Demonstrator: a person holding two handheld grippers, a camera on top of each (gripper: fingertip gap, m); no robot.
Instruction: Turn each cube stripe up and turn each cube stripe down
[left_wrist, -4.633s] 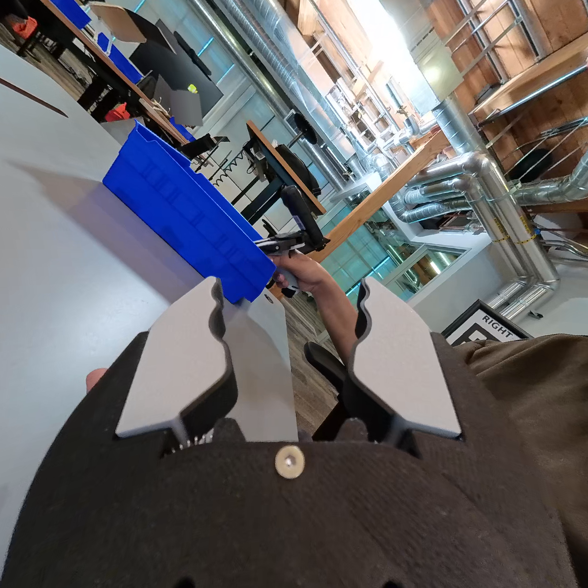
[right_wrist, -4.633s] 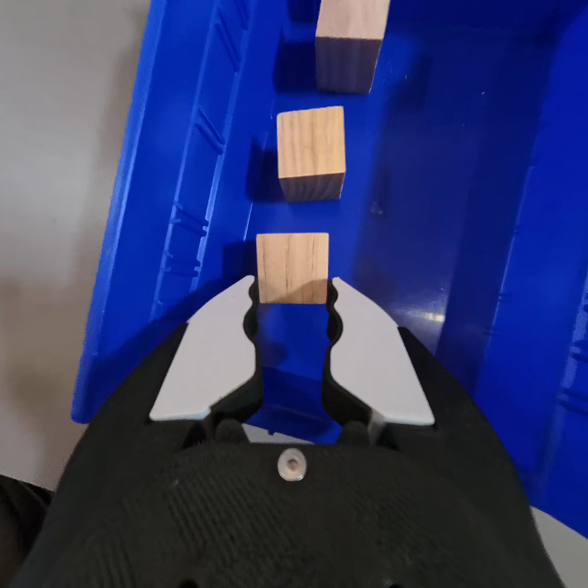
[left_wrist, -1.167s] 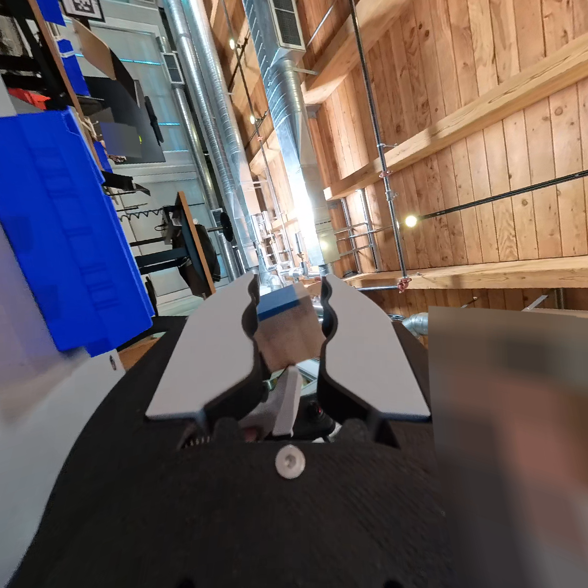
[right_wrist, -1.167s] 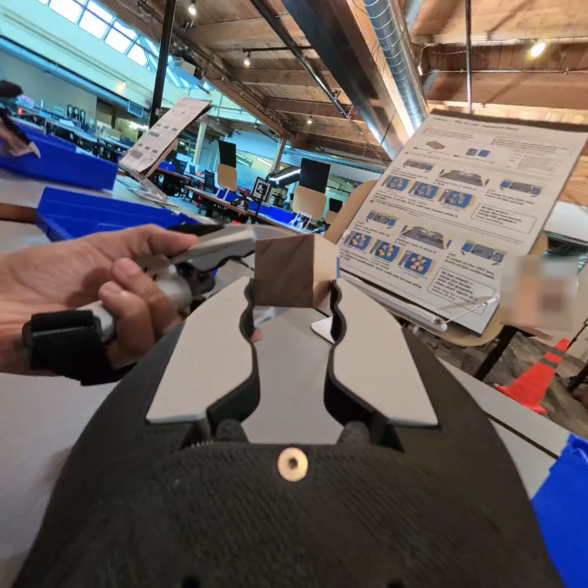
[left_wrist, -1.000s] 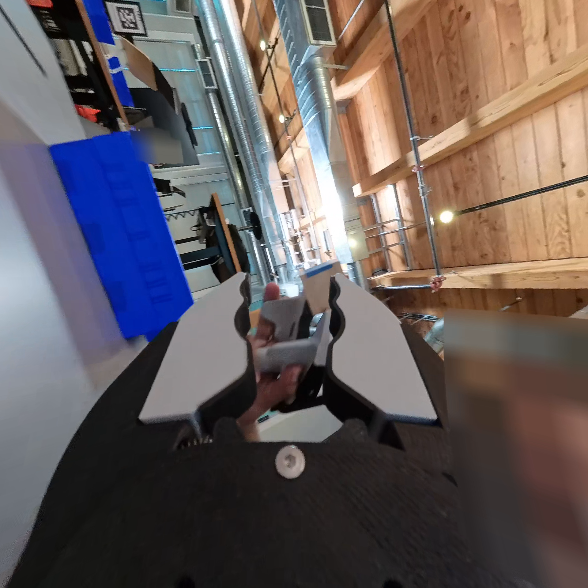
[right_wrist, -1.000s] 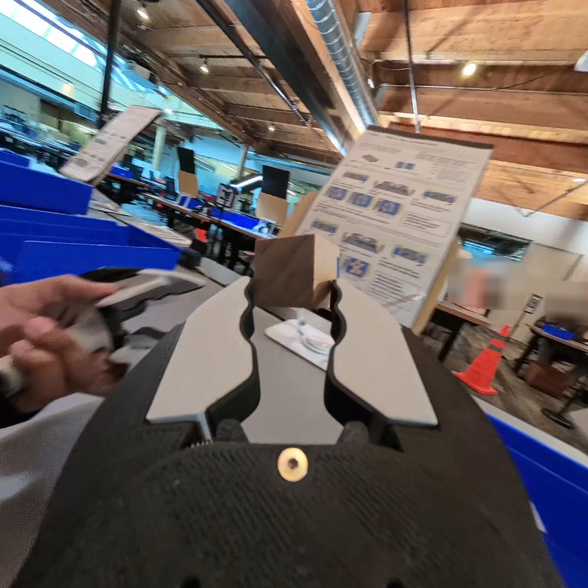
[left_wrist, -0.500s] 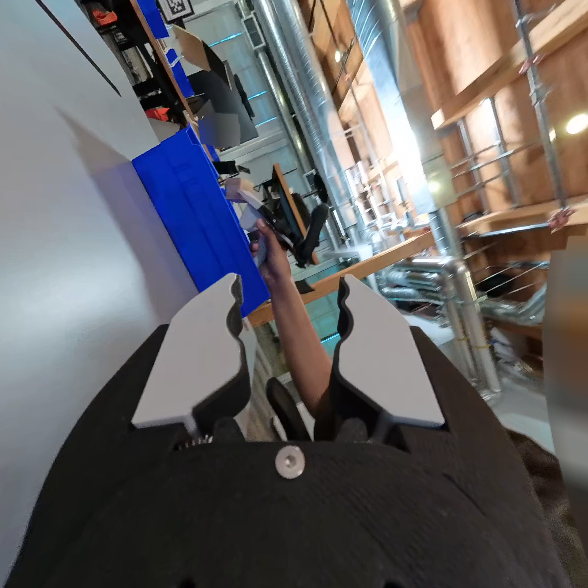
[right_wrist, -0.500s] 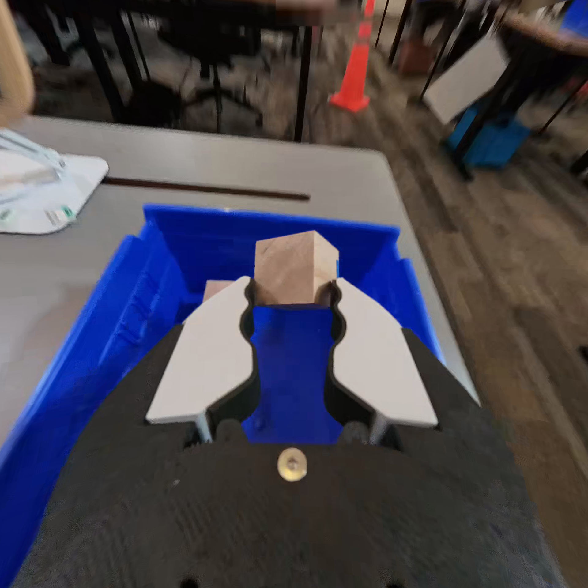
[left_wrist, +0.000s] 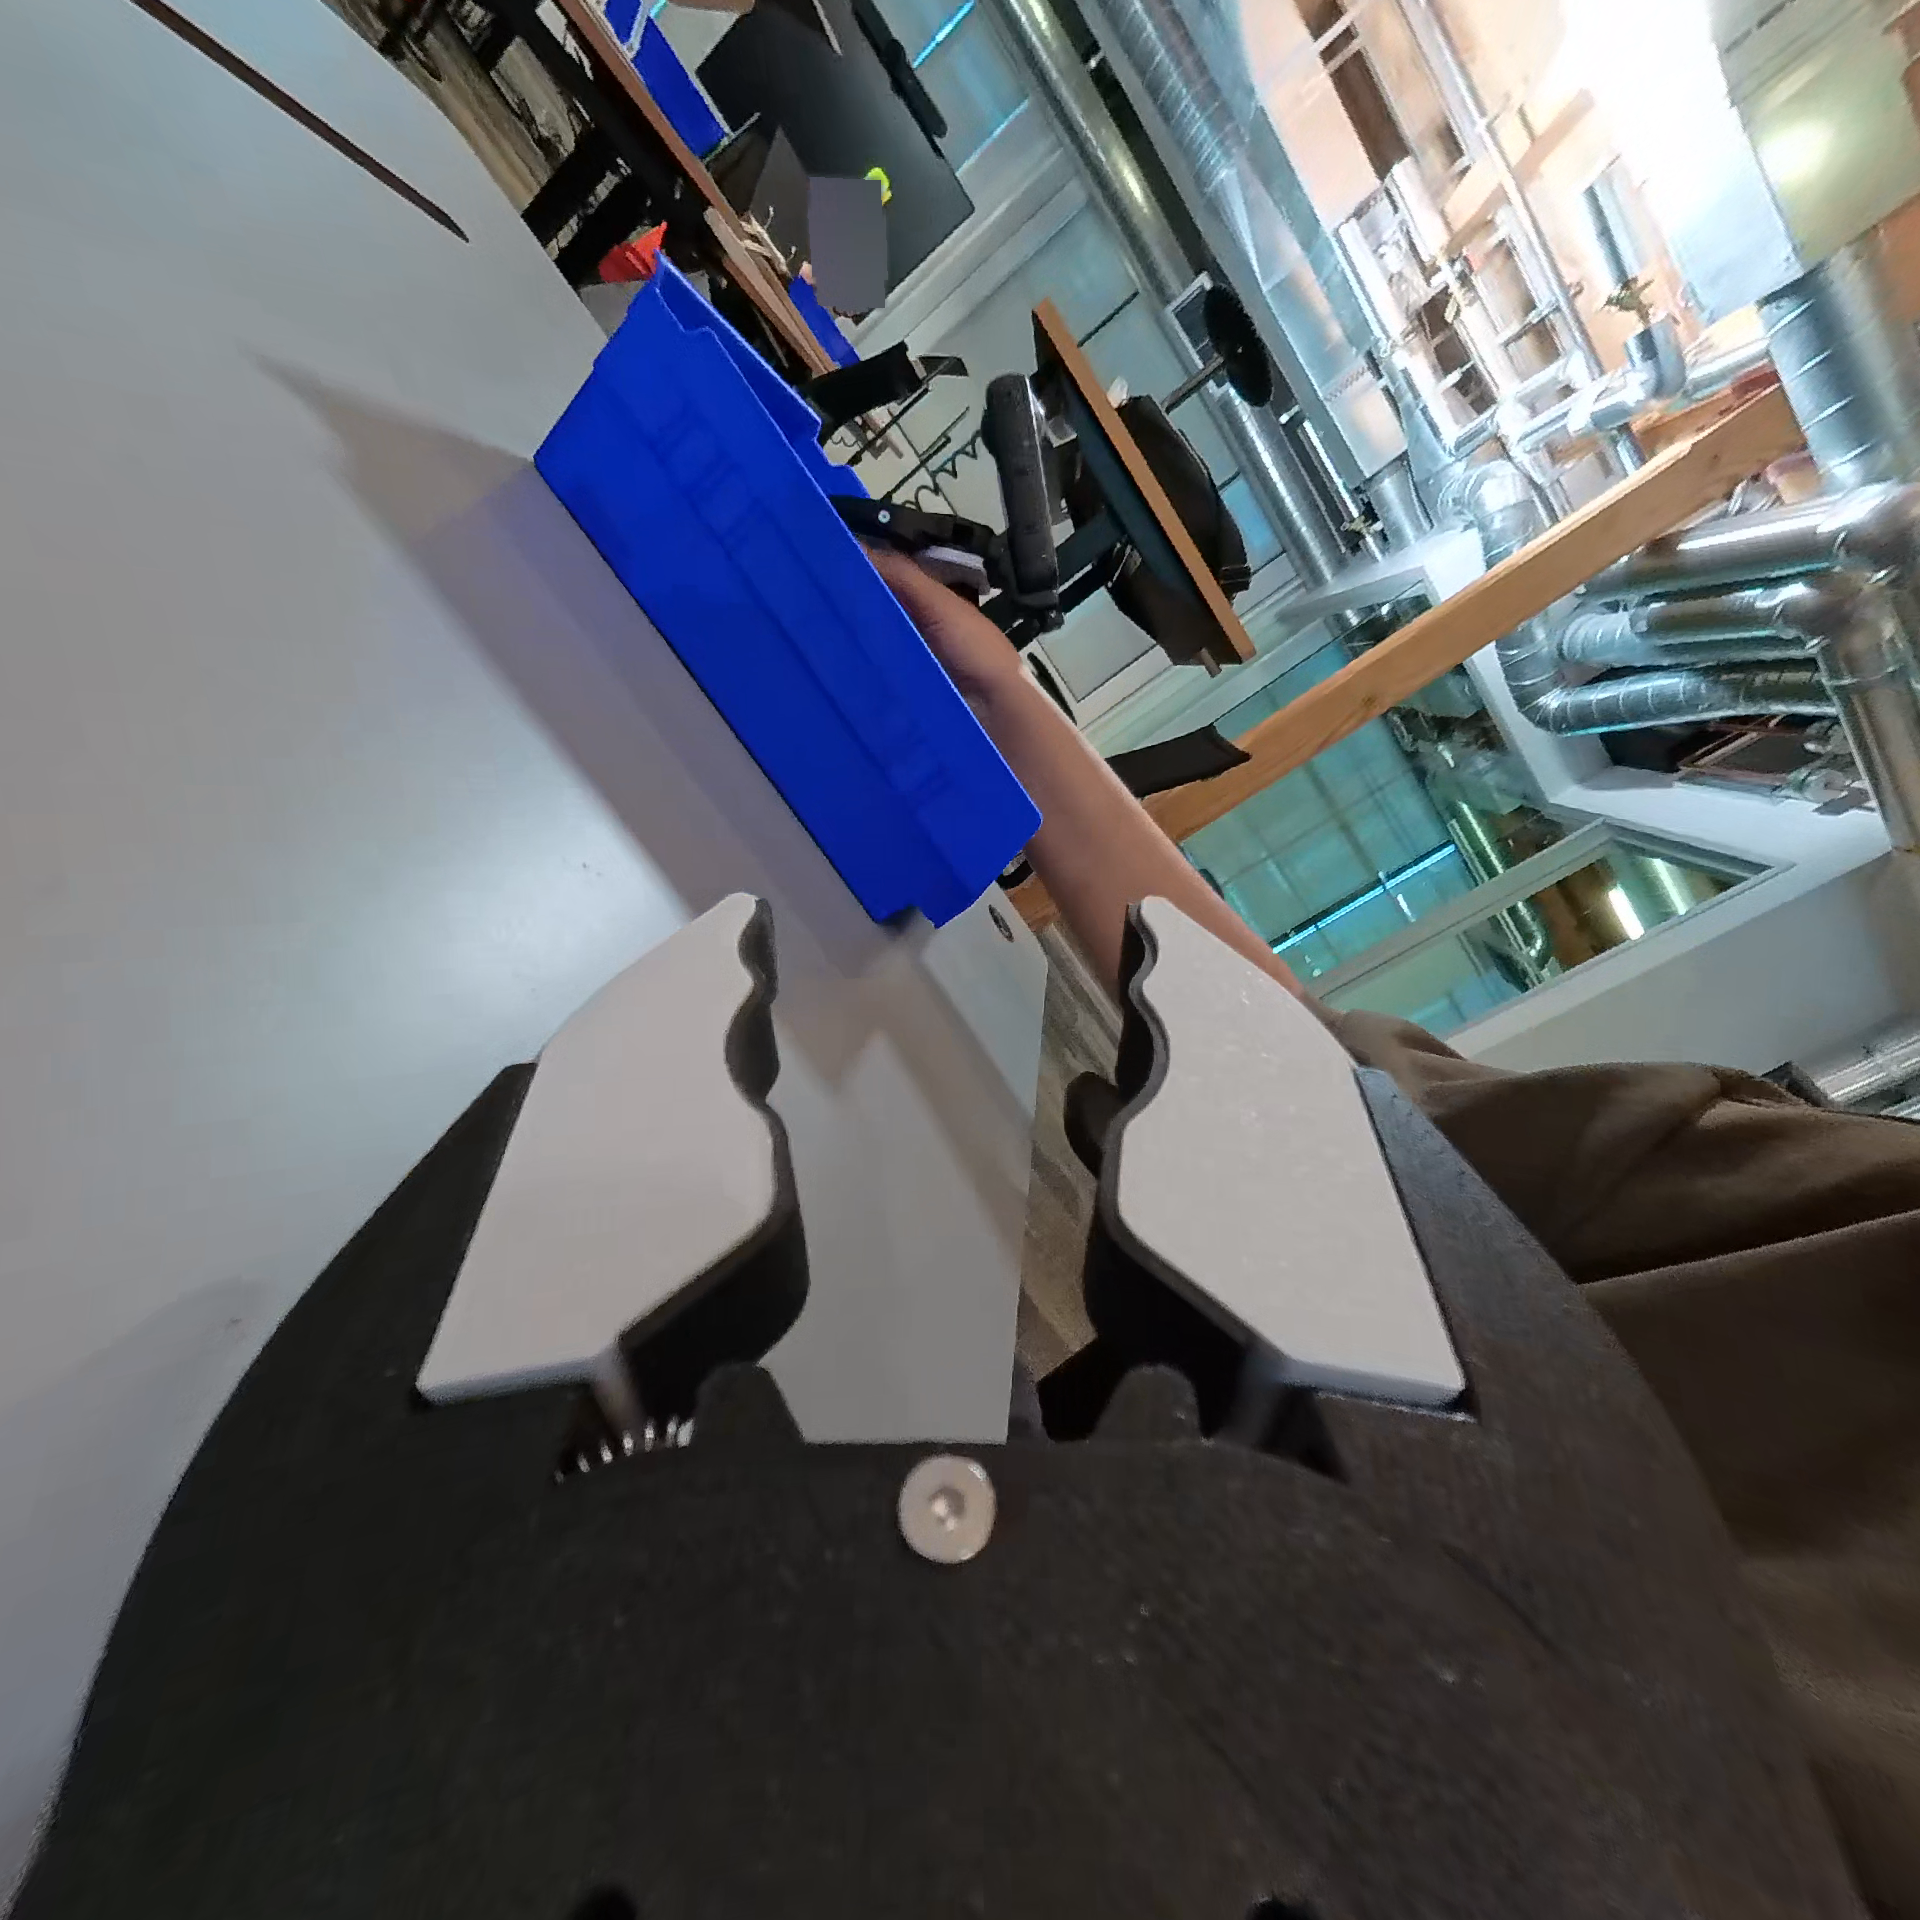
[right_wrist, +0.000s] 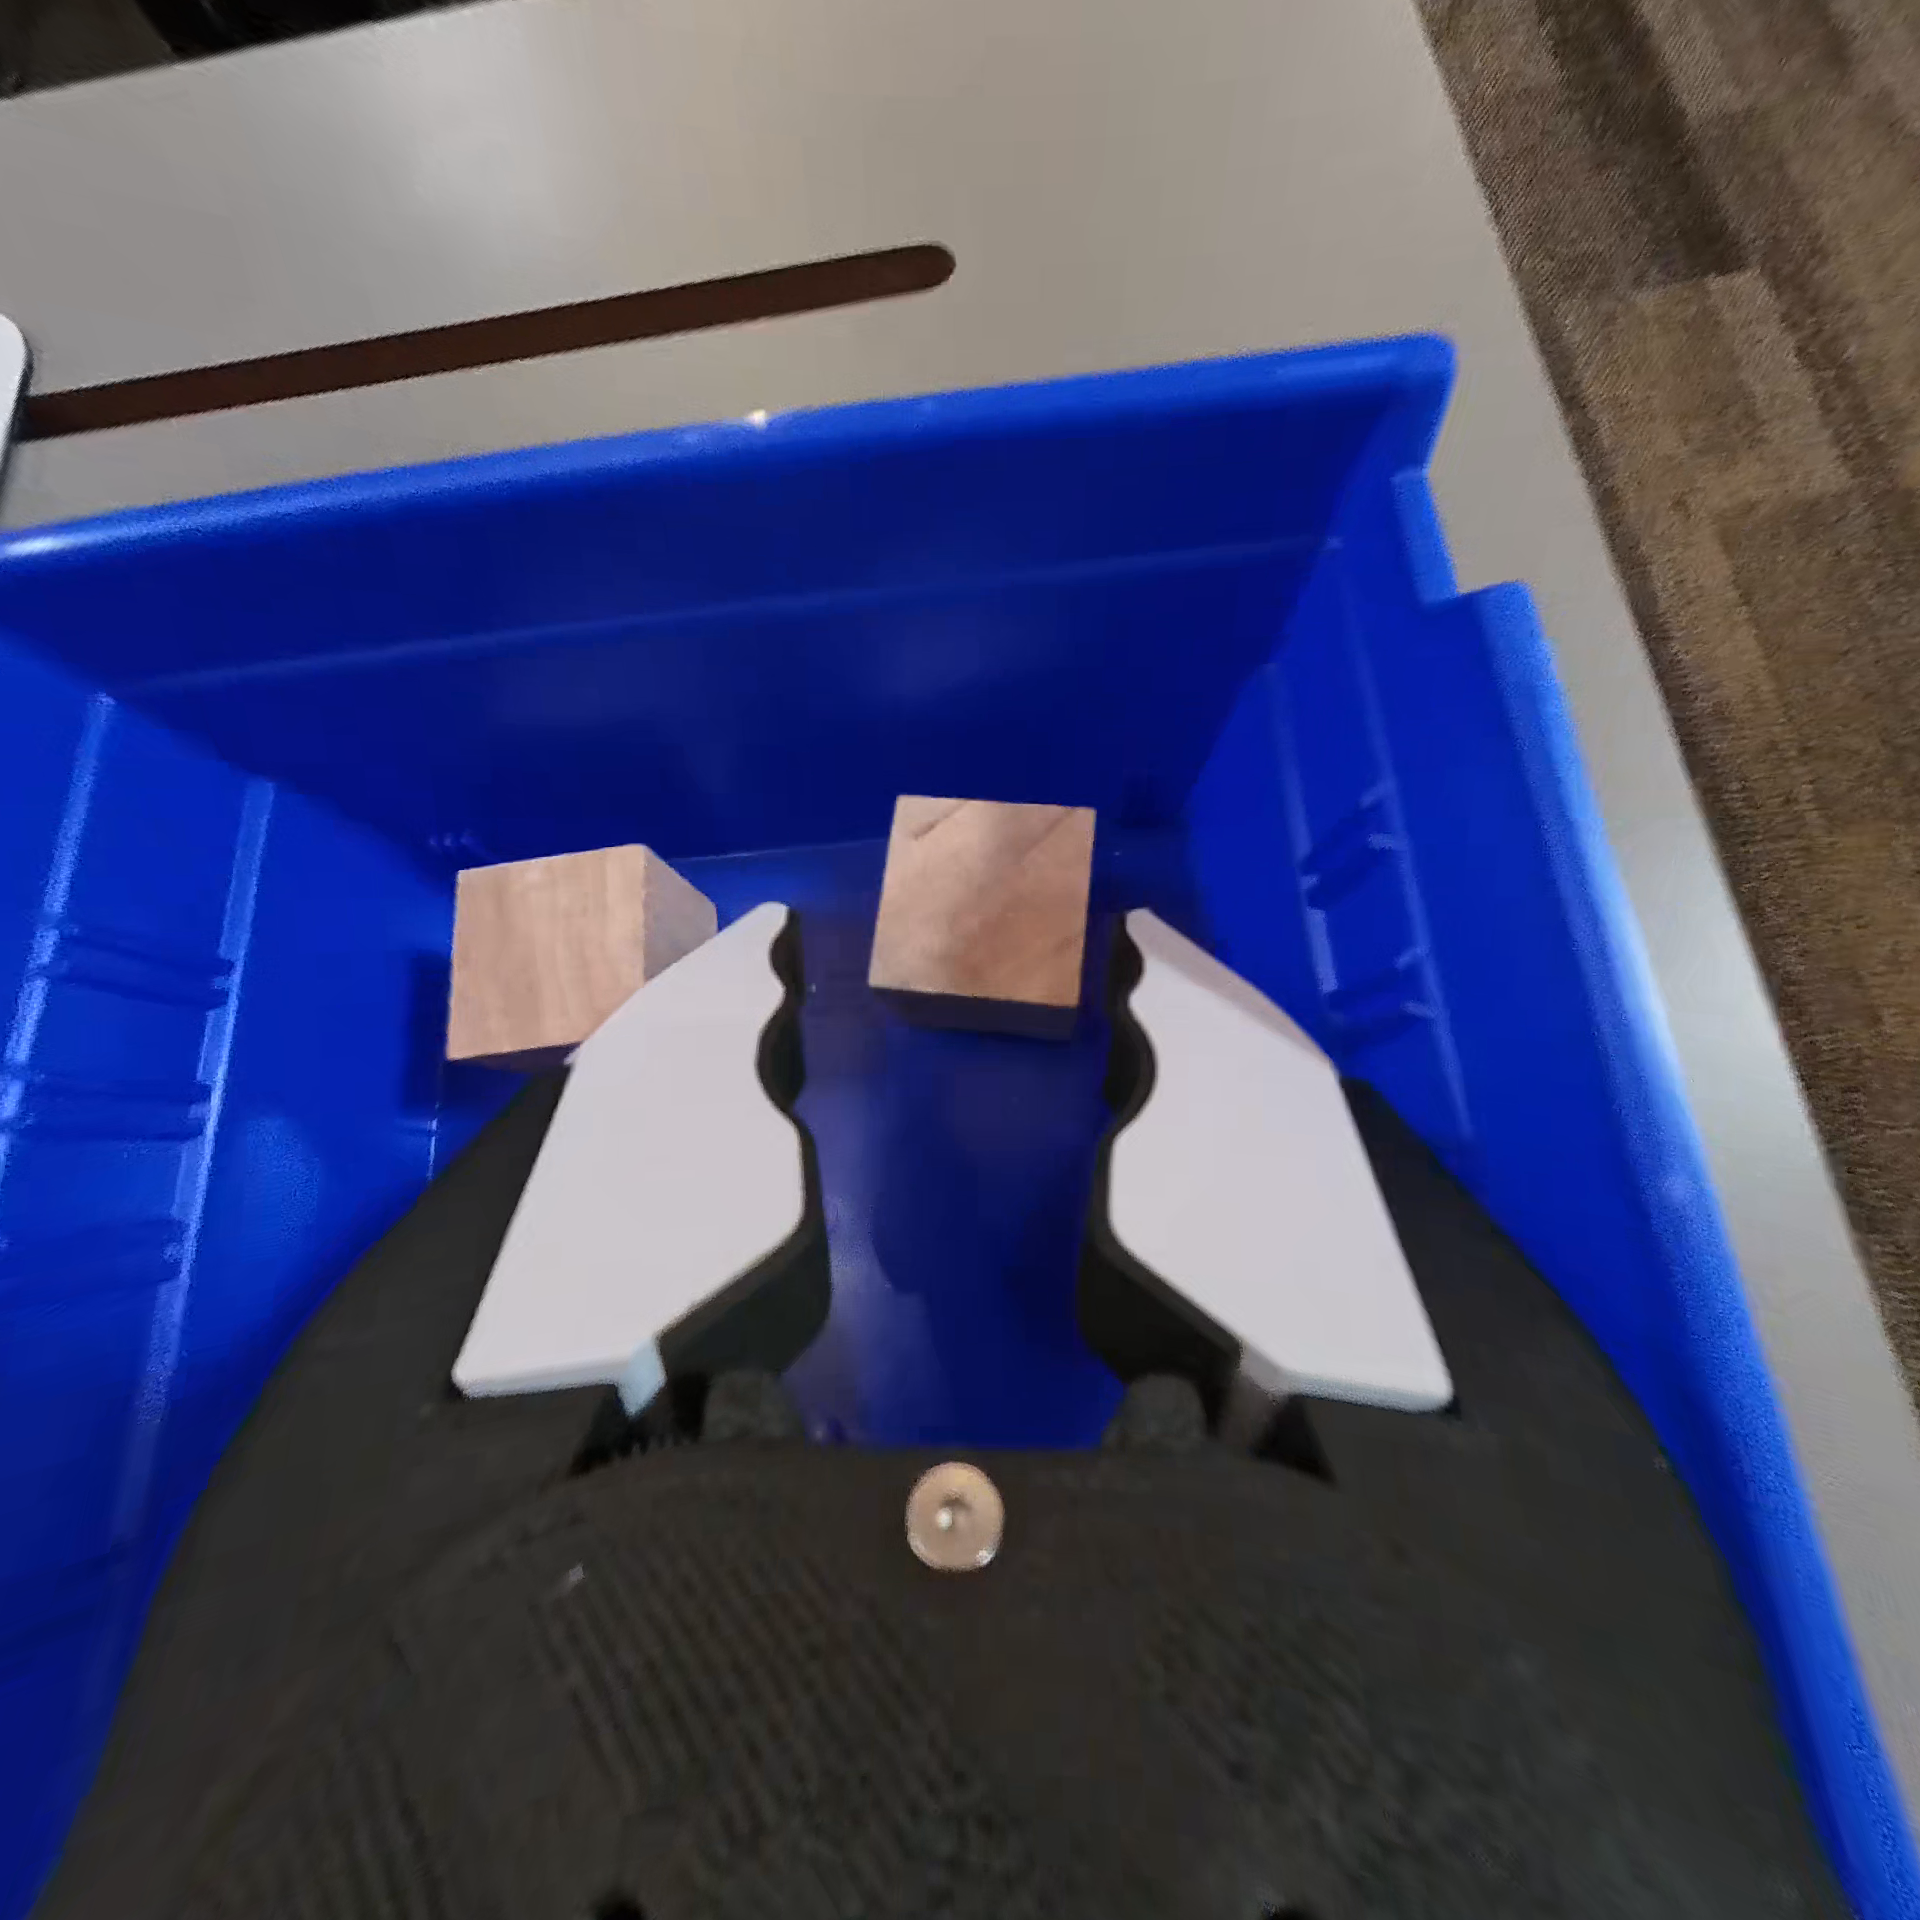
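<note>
— Two wooden cubes sit in the blue bin (right_wrist: 727, 582), both near its far wall. What else is around?

— The bin rests on a grey worktop (right_wrist: 623, 135), close to its right edge, with wood-patterned floor (right_wrist: 1714, 312) beyond. A dark slot (right_wrist: 488, 332) runs across the worktop just past the bin's far rim. From the left wrist view the bin (left_wrist: 769, 644) shows from outside, and a person's forearm (left_wrist: 1101, 842) reaches over its near corner into it.

— Anything in the way of the cubes?

— The left cube (right_wrist: 551, 951) is partly hidden behind the right gripper's left finger (right_wrist: 644, 1164). The right cube (right_wrist: 982, 914) stands clear between the fingertips, tilted a little, plain wood on top. No stripe shows on either.

— And the right gripper (right_wrist: 956, 925)?

— Its jaws are spread wider than that cube, with a blue gap on each side, so it grips nothing.

— The left gripper (left_wrist: 945, 925)?

— Parted wide too and empty, held over the worktop's near edge, well apart from the bin.

— Any writing?

— None legible on the bin or cubes.
</note>
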